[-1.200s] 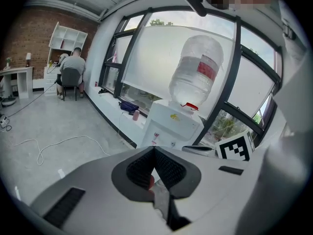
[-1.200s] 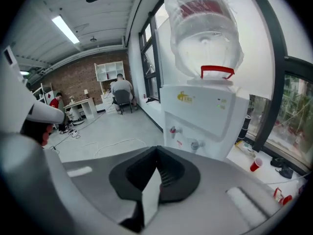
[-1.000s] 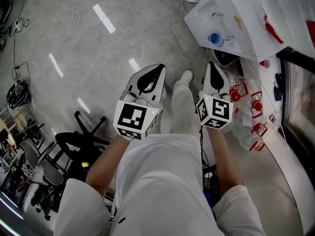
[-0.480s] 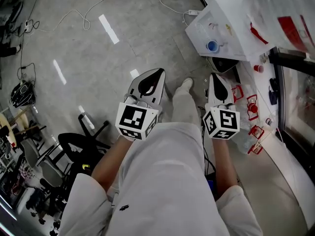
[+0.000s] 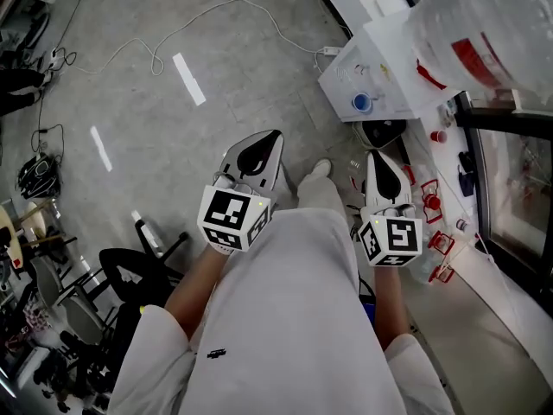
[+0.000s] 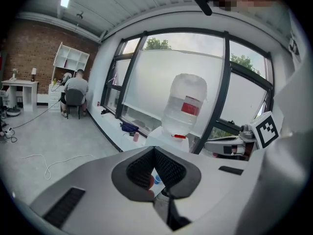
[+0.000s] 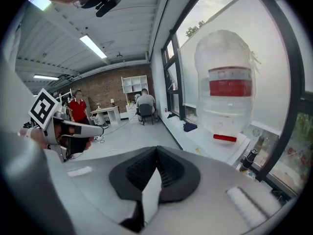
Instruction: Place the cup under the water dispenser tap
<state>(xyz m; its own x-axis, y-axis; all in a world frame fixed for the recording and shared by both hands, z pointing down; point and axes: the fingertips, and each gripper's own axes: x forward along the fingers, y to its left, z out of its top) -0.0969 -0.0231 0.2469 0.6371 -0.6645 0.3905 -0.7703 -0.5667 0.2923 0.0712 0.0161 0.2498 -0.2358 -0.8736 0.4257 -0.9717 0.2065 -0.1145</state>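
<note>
A small blue cup (image 5: 361, 104) stands on the white top face of the water dispenser (image 5: 393, 63) at the upper right, below the big clear bottle (image 5: 484, 24). My left gripper (image 5: 275, 137) is held over the floor, left of the dispenser, shut and empty. My right gripper (image 5: 374, 157) is held just short of the dispenser's front, also shut and empty. In the left gripper view the cup (image 6: 157, 179) shows through the slit under the closed tips (image 6: 154, 149), with the bottle (image 6: 185, 106) beyond. The right gripper view has its closed tips (image 7: 156, 148) below the bottle (image 7: 227, 82).
A white cable (image 5: 216, 20) runs across the grey floor. Black office chairs (image 5: 130, 271) stand at the lower left. Red-handled items (image 5: 436, 206) lie along the sill by the window frame (image 5: 475, 171). A seated person (image 6: 76, 89) is far off at a desk.
Both grippers have risen and stayed shut. The dispenser and the blue cup sit a little further left and lower in the head view.
</note>
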